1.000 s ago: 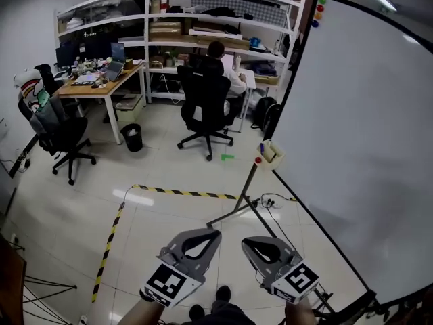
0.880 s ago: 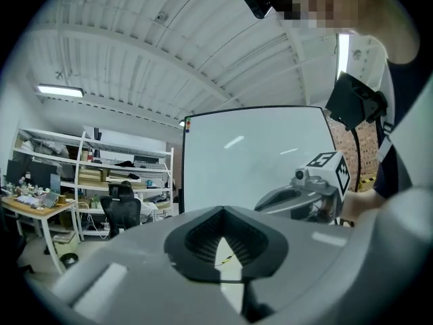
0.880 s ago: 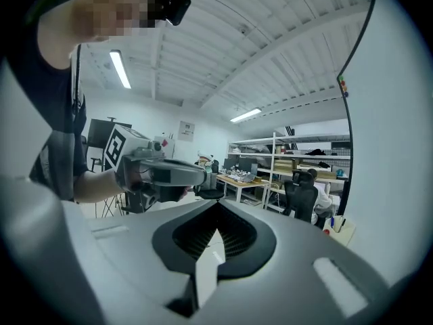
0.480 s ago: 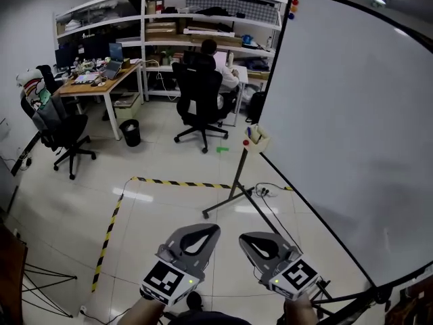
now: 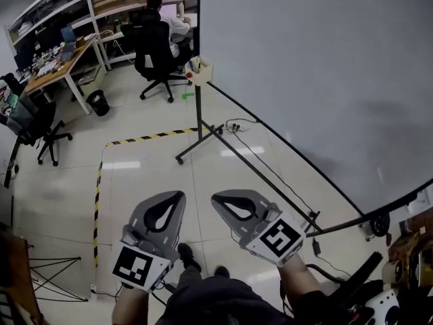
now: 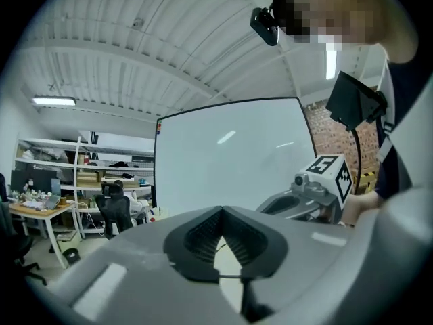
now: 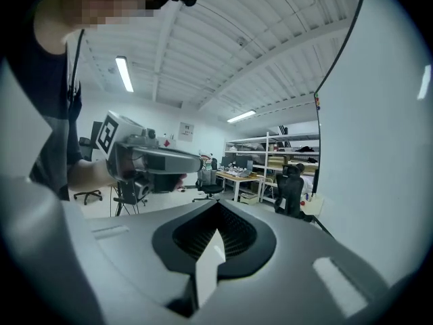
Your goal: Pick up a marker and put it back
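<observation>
Both sets of fingers clenched & empty, left gripper (image 5: pixel 174 198) & right gripper (image 5: pixel 222 200) low at 6 o'clock, marker prob. in holder box (image 5: pixel 200 69) on whiteboard (image 5: pixel 304 66) edge at 12 o'clock, well apart: risk = arriving w/ jaws unopened, knocking box/marker off.

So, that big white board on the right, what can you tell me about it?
The whiteboard is large, blank and white, edged by a thin dark frame. It stands upright on a dark metal stand on the tiled floor. A small pale box sits at its far lower corner.
</observation>
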`<state>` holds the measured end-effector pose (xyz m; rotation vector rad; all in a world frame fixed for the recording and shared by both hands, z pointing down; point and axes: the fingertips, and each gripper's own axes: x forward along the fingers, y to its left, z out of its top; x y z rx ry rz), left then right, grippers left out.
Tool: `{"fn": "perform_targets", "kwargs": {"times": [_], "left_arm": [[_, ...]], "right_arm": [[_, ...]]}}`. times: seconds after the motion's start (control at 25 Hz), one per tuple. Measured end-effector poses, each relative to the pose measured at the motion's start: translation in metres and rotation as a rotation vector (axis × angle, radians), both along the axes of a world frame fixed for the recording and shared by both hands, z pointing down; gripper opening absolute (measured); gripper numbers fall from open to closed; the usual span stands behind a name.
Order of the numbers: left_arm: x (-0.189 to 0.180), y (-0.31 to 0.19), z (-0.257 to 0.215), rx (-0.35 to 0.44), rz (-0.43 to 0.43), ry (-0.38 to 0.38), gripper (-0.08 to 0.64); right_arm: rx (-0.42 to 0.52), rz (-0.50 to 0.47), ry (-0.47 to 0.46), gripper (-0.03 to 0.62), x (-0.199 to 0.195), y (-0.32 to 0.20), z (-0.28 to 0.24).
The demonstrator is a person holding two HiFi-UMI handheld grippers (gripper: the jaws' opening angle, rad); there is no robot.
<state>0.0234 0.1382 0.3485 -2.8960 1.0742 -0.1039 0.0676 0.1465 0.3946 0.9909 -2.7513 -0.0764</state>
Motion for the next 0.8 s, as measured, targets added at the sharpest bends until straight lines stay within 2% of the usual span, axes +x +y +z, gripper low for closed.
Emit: {"fn": "perform_targets", "kwargs": {"times": [0.16,0.32,0.48,0.6,0.8], "left_arm": [[0.014,0.021,0.004,-0.011,-0.007,-0.035,0.001],[0.011,0.041,0.010,0.005,0.007,-0.071,0.001],[0.000,0.060,0.015,-0.045,0.030,-0.083,0.002],[-0.013,0.075,0.019,-0.046,0.038,-0.101,0.002],[-0.053,0.106,0.025,-0.055,0.035,-0.062,0.002]], "right_arm": [[-0.011,-0.003,-0.039,0.000,0.014,0.018,0.002],[-0.011,0.009,-0.073,0.000,0.016,0.032,-0.001],[-0.020,0.017,-0.070,0.000,0.001,0.050,0.000],[-0.027,0.023,-0.080,0.000,-0.016,0.063,0.001],[-0.008,0.018,-0.043,0.000,-0.053,0.092,0.001]]}}
